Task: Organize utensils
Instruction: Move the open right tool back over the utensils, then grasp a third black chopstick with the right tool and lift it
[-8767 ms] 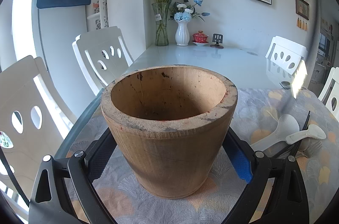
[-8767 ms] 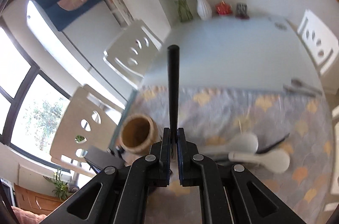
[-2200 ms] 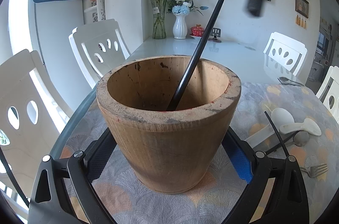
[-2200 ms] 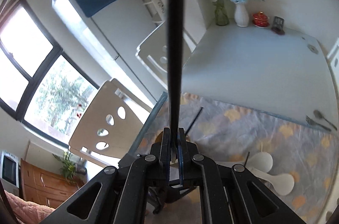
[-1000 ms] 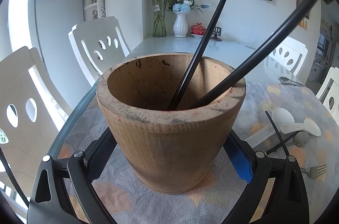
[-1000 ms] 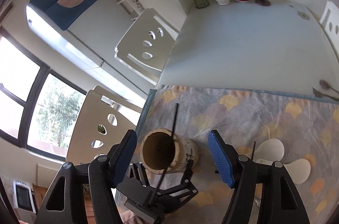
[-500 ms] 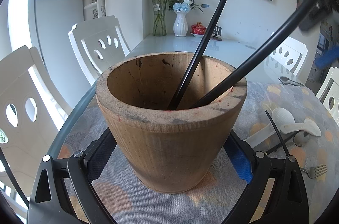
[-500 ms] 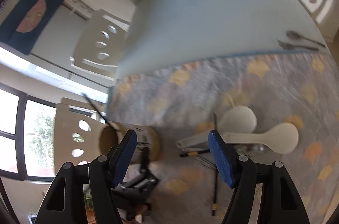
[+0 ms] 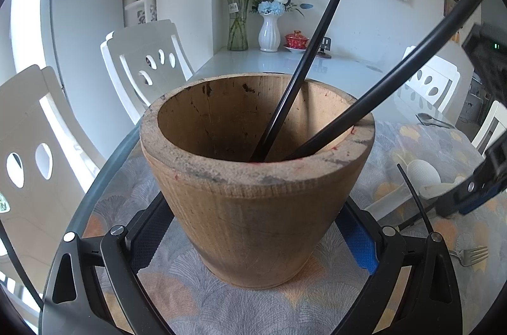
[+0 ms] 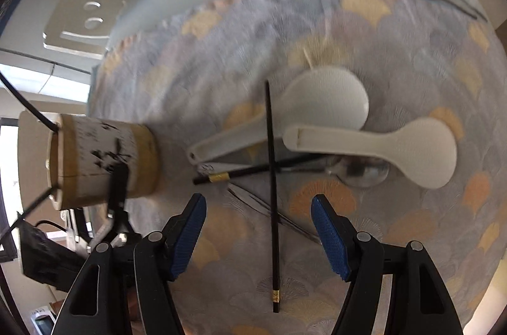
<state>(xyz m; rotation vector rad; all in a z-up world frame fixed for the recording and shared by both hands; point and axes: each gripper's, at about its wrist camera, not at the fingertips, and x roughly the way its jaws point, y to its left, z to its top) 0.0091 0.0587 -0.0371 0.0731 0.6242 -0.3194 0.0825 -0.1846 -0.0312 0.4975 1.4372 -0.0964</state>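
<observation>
The left gripper [image 9: 253, 243] fills the bottom of the left wrist view, its two arms pressed against either side of a wooden pot [image 9: 256, 176] that stands upright on the patterned tablecloth [image 9: 196, 303] in the middle of the frame. Two black chopsticks lean in the pot: one [image 9: 304, 59] slants up toward the top centre, the other [image 9: 396, 75] rests on the rim and runs off toward the upper right. At the right edge of this view part of the right gripper [image 9: 475, 192] hangs blurred over a white rice paddle [image 9: 421, 173], with a fork [image 9: 469, 254] lying lower right.

In the right wrist view the right gripper [image 10: 258, 237] points down at the table from the bottom of the frame, its blue-padded jaws standing wide apart with nothing pressed between them. A third black chopstick [image 10: 272, 202] lies flat on the cloth, running from centre frame down through the gap between the jaws, nearer the right pad than the left. A fourth chopstick [image 10: 250, 172] crosses it just above the jaws, slanting left. Two white rice paddles [image 10: 374, 145] and a metal spoon [image 10: 364, 172] lie at centre right, touching the crossed sticks. The pot [image 10: 95, 164] sits at the left edge, well apart from the right gripper's jaws.
</observation>
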